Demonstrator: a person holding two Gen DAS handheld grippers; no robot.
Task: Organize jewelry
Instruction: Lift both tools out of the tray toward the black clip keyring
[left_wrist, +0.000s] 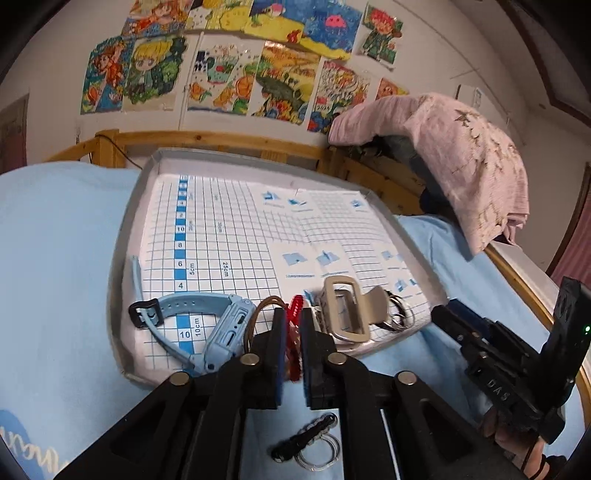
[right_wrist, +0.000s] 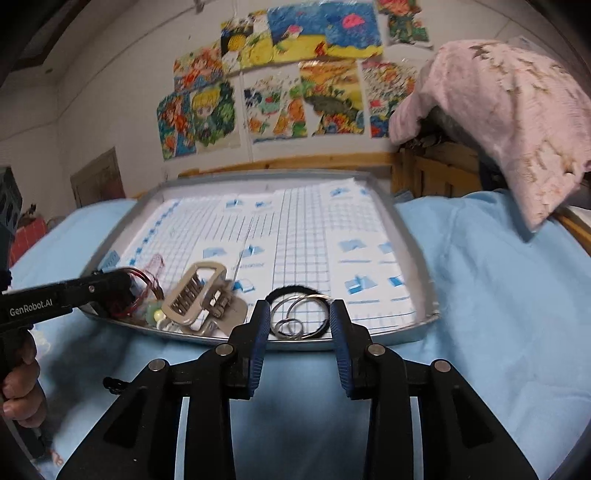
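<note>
My left gripper (left_wrist: 294, 325) is shut on a red beaded bracelet (left_wrist: 294, 314) at the near edge of the grey tray (left_wrist: 125, 229). In the tray lie a light blue watch (left_wrist: 207, 321), a thin brown bangle (left_wrist: 266, 303), a beige hair claw (left_wrist: 345, 314) and metal rings (left_wrist: 397, 314). My right gripper (right_wrist: 298, 325) is open and empty, its fingers on either side of the metal rings and black hair tie (right_wrist: 299, 314) at the tray's (right_wrist: 421, 251) near edge. The hair claw (right_wrist: 203, 299) lies left of it, with the left gripper (right_wrist: 122, 288) beyond.
The tray holds a gridded paper sheet (left_wrist: 236, 236) and rests on a light blue bedsheet (left_wrist: 55, 258). A black keychain with a ring (left_wrist: 310, 439) lies on the sheet under my left gripper. A pink cloth (left_wrist: 461, 155) hangs over the wooden bed frame (left_wrist: 221, 142) at right.
</note>
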